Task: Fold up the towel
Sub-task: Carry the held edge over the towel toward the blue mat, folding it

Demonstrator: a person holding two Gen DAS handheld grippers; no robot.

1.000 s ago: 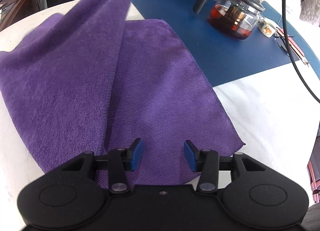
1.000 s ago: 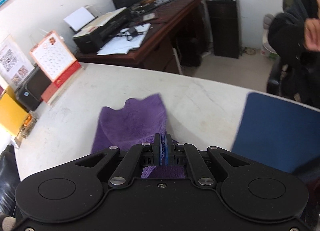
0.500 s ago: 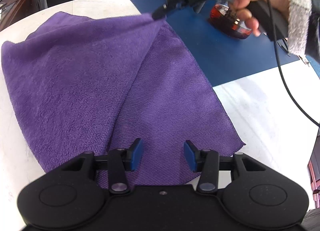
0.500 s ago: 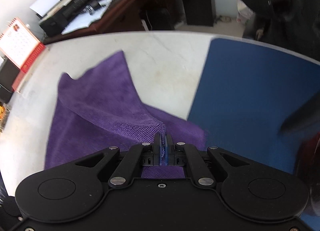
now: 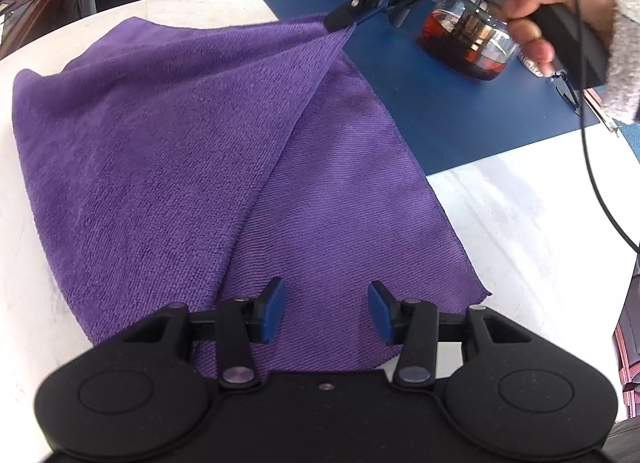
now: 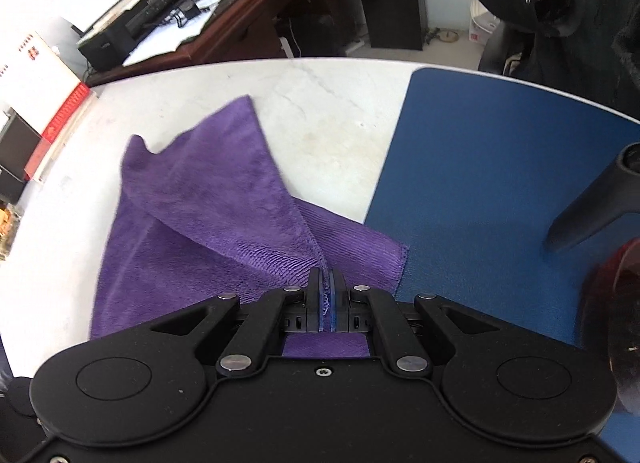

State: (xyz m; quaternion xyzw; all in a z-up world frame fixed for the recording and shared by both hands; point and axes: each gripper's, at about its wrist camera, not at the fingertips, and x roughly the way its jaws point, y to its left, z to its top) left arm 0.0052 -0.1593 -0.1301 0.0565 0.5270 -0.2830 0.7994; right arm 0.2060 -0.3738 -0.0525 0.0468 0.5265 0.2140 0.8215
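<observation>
Mid-fold: right claw (image 6: 327,295) clamped on towel (image 5: 168,151) corner, flap lifted over the half lying on desk (image 5: 520,223). Left claw (image 5: 326,313) half open, empty, above near edge. Next: lay corner onto far corner, release.

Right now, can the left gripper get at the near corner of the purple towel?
Probably yes. The left gripper is open just above the towel, and nothing lies between it and the near corner on the table.

blue mat (image 5: 460,111), glass teapot (image 5: 468,39), white table (image 5: 520,223)
</observation>
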